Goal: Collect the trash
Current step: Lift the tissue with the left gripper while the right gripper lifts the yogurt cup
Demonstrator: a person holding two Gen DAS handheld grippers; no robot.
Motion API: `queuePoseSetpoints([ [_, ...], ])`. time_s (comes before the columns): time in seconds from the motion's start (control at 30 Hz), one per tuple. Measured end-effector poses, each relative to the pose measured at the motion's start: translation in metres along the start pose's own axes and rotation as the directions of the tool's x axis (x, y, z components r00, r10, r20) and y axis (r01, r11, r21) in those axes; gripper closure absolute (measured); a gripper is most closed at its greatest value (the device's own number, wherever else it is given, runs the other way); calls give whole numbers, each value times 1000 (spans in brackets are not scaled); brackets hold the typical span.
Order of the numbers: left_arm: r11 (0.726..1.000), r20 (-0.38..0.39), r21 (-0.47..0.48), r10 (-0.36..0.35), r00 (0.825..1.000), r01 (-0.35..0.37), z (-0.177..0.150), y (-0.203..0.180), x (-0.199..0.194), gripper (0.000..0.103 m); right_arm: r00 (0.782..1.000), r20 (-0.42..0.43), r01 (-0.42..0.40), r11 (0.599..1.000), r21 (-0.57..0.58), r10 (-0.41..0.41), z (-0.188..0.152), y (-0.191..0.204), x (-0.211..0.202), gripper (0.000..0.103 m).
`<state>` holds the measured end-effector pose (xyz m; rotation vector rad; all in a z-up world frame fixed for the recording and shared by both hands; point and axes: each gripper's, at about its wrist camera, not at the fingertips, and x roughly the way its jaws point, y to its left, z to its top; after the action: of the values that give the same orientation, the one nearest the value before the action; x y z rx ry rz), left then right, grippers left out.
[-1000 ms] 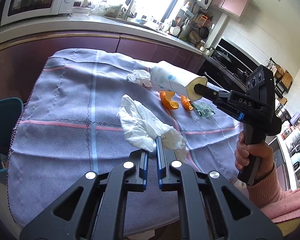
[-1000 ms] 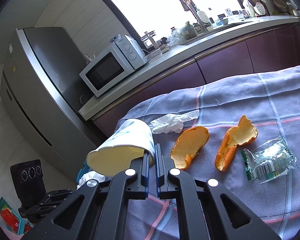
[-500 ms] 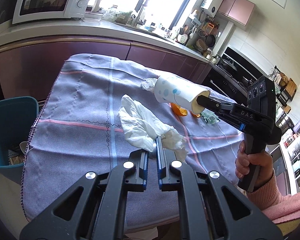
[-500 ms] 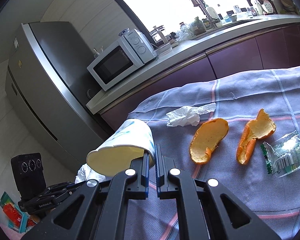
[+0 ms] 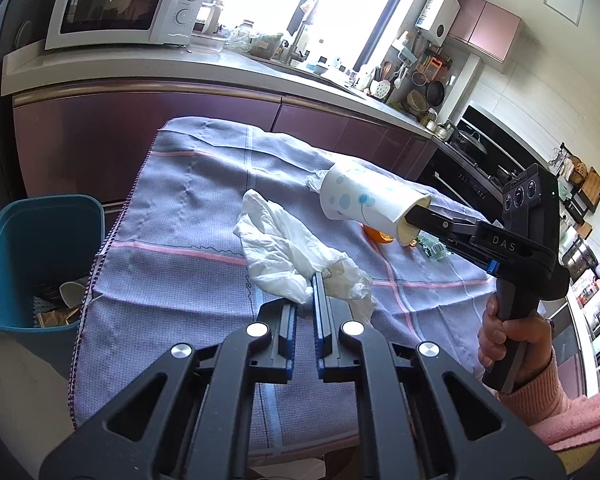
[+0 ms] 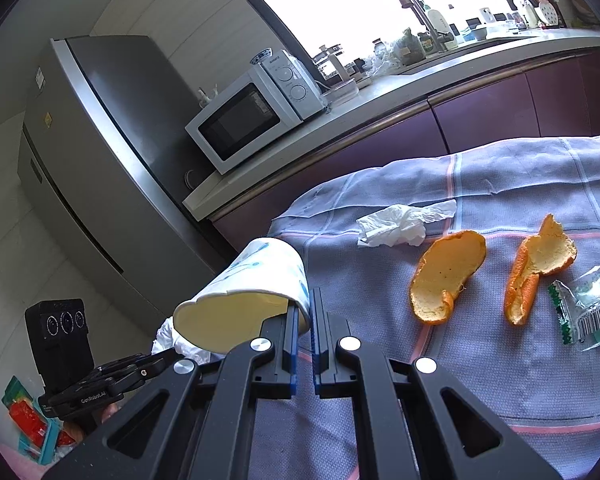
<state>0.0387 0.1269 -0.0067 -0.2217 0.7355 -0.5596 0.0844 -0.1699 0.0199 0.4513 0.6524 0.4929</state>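
My left gripper (image 5: 305,294) is shut on a crumpled white plastic bag (image 5: 284,248), held above the purple-grey cloth on the table (image 5: 180,216). My right gripper (image 6: 303,304) is shut on the rim of a white paper cup with blue dots (image 6: 256,280), which lies on its side in the air; in the left wrist view the same cup (image 5: 364,200) hangs over the table's middle. A teal bin (image 5: 36,240) with some scraps inside stands on the floor left of the table. On the cloth lie a white tissue (image 6: 400,222), two orange peels (image 6: 448,276) (image 6: 540,264) and a clear wrapper (image 6: 588,308).
A purple kitchen counter (image 5: 180,92) with a white microwave (image 5: 128,4) runs behind the table. A grey fridge (image 6: 100,168) stands at the left in the right wrist view. A hand in a pink sleeve (image 5: 512,344) holds the right gripper's handle.
Both grippers have drifted left across the table with the bag and the cup in them. The teal bin has come further into the left wrist view.
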Motion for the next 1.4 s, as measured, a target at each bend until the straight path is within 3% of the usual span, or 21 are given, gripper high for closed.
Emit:
queuePoseSetpoints([
  [1.4,992,80,-67,116,990,-111,2,37,-55,95,993,-87,-91,994,-59,86,-3,48,51,99],
])
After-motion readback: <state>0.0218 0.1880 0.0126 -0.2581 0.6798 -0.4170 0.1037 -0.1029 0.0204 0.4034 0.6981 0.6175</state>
